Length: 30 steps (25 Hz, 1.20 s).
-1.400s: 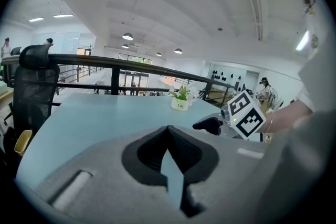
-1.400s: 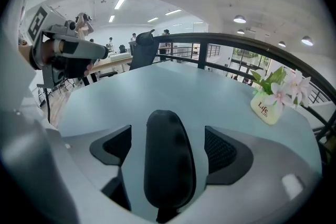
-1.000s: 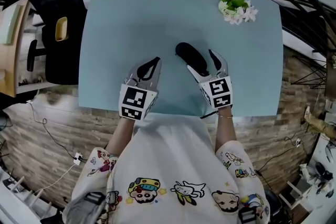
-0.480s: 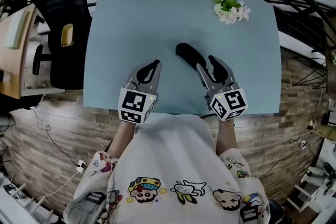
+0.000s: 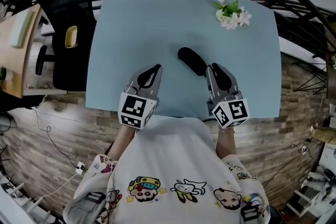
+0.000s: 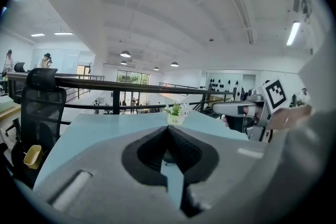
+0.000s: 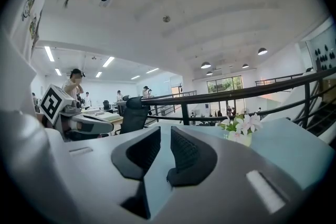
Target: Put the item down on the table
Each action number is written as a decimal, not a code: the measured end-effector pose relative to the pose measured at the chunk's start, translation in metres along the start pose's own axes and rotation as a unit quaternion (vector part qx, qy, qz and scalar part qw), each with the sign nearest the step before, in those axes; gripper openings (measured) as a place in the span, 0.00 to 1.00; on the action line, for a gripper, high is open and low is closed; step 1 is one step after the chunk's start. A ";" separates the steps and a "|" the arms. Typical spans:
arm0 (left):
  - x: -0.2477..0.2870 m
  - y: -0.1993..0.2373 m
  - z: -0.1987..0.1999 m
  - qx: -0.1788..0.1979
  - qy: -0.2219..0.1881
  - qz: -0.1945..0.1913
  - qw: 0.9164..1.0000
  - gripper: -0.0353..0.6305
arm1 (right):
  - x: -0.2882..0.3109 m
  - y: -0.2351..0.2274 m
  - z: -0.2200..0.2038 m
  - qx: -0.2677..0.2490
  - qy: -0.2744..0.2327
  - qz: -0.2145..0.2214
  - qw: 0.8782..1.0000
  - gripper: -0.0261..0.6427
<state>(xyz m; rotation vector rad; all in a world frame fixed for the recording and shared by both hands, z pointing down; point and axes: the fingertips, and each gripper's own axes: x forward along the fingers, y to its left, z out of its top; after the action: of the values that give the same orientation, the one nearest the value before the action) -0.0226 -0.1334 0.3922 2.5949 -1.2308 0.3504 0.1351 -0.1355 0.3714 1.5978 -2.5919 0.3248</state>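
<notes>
The item, a black elongated object (image 5: 190, 60), lies flat on the light blue table (image 5: 157, 13), a little right of centre. My right gripper (image 5: 211, 66) hovers just right of its near end and does not touch it. Its jaws have just been closing to a narrow gap with nothing between them; the right gripper view shows that gripper (image 7: 165, 131) empty. My left gripper (image 5: 157, 66) hangs over the near part of the table, left of the item, shut and empty, as the left gripper view of it (image 6: 168, 127) confirms.
A small pot of white flowers (image 5: 231, 12) stands at the table's far right corner. A black office chair (image 5: 68, 23) is beside the left edge. A black railing runs behind the table. The near table edge lies just under both hands.
The right gripper let go of the black item, pulled back toward the near edge and rose, its jaws narrowing. The item stays on the table. The left gripper rose slightly.
</notes>
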 end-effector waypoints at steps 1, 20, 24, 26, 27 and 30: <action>0.000 0.000 0.000 -0.001 -0.001 -0.002 1.000 0.05 | -0.001 -0.001 0.000 0.002 -0.001 -0.005 1.000 0.14; 0.010 0.013 0.005 -0.012 -0.005 -0.013 1.000 0.05 | 0.004 -0.013 -0.007 0.018 0.005 -0.027 0.999 0.05; 0.011 0.015 0.004 -0.014 -0.004 -0.011 1.000 0.05 | 0.006 -0.014 -0.007 0.011 0.011 -0.025 1.000 0.05; 0.011 0.016 0.004 -0.016 -0.004 -0.010 1.000 0.05 | 0.007 -0.014 -0.006 0.011 0.012 -0.024 1.000 0.05; 0.011 0.017 0.003 -0.016 -0.004 -0.010 1.000 0.05 | 0.007 -0.015 -0.006 0.012 0.012 -0.023 1.000 0.05; 0.011 0.019 0.002 -0.018 -0.001 -0.007 1.000 0.05 | 0.009 -0.015 -0.007 0.014 0.015 -0.020 1.000 0.05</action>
<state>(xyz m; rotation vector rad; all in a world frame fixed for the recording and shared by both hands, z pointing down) -0.0302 -0.1533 0.3960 2.5724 -1.2081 0.3182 0.1444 -0.1481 0.3818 1.6385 -2.5415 0.3803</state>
